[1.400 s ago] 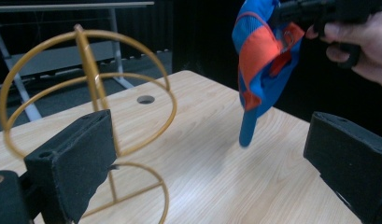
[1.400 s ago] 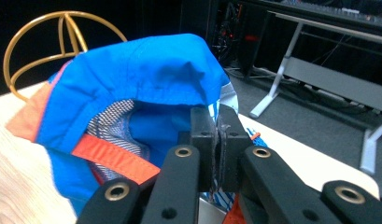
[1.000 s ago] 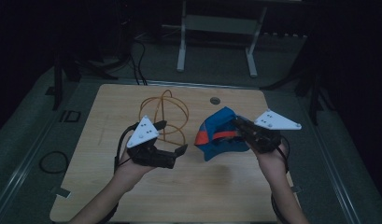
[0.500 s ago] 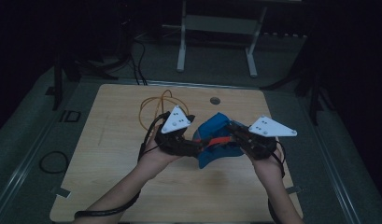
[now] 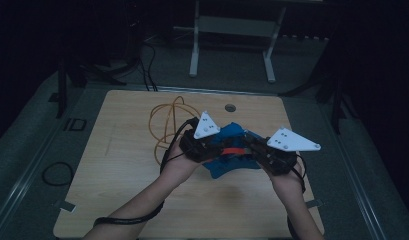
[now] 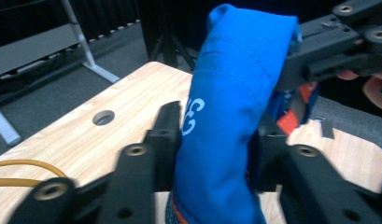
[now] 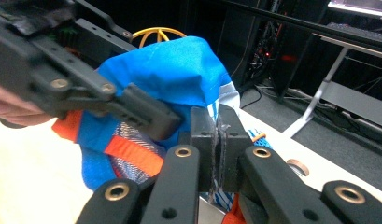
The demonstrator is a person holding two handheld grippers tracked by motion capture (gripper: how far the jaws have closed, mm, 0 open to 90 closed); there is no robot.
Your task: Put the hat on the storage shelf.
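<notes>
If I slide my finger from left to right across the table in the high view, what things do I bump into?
Orange cable → left gripper → blue cloth with its orange strip → right gripper.

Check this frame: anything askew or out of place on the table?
Only the orange cable: it lies in a loose tangle on the table behind the left tool. The blue cloth is bunched, held between both tools, not damaged.

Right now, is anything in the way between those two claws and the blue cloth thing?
Nothing visible is. The left claw has the blue cloth between its jaws, and the right claw is pinched shut on a thin edge of it. The orange cable lies behind them on the table.
</notes>
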